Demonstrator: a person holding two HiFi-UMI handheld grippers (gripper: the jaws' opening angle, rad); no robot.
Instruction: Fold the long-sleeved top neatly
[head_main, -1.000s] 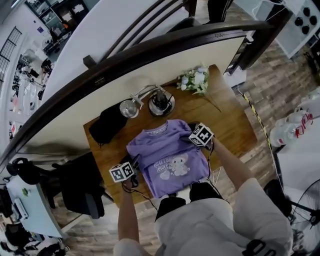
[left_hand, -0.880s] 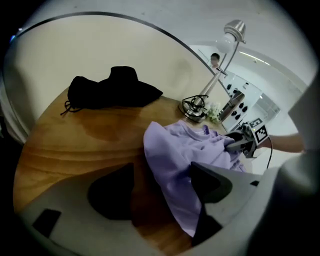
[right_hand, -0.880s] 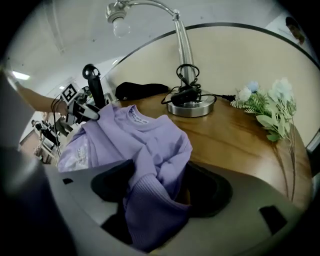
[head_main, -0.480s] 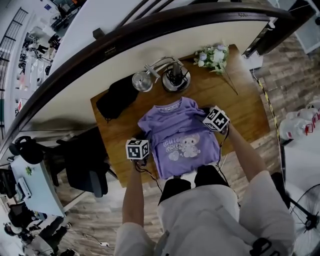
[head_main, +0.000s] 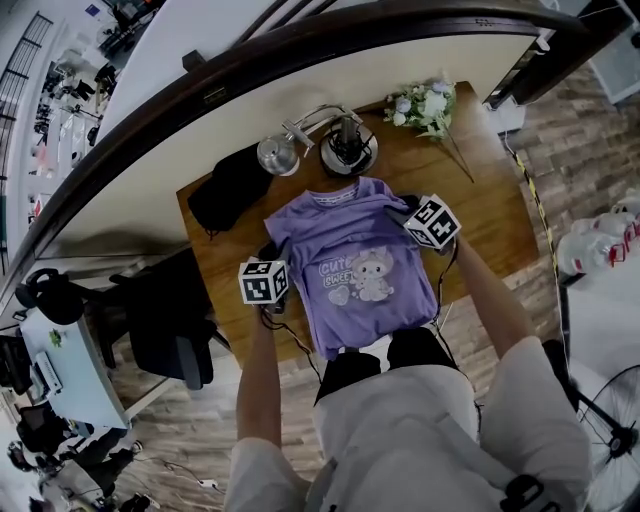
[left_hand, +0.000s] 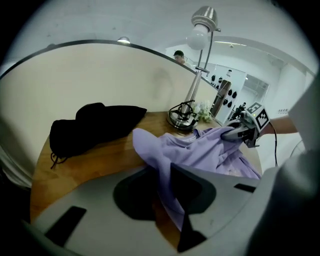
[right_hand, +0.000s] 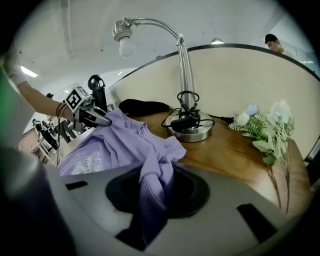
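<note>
A purple long-sleeved top (head_main: 352, 275) with a cartoon print lies on the wooden table (head_main: 480, 215), collar toward the lamp. My left gripper (head_main: 270, 254) holds its left shoulder edge. In the left gripper view the jaws (left_hand: 162, 172) have just been closing and now pinch a fold of the purple cloth (left_hand: 155, 150). My right gripper (head_main: 402, 212) is at the top's right shoulder. Its jaws (right_hand: 152, 176) have also just been closing, and a ribbed purple cuff (right_hand: 150, 192) is pressed between them. Each gripper shows in the other's view, holding raised cloth.
A black bag (head_main: 228, 195) lies at the table's back left. A chrome desk lamp (head_main: 345, 150) with its cable stands behind the collar. A bunch of flowers (head_main: 425, 105) lies at the back right. A curved partition borders the table's far side, and a black chair (head_main: 160, 340) stands left.
Both grippers have drawn in onto the top's shoulders and come up a little. The upper part of the top is lifted and bunched between them.
</note>
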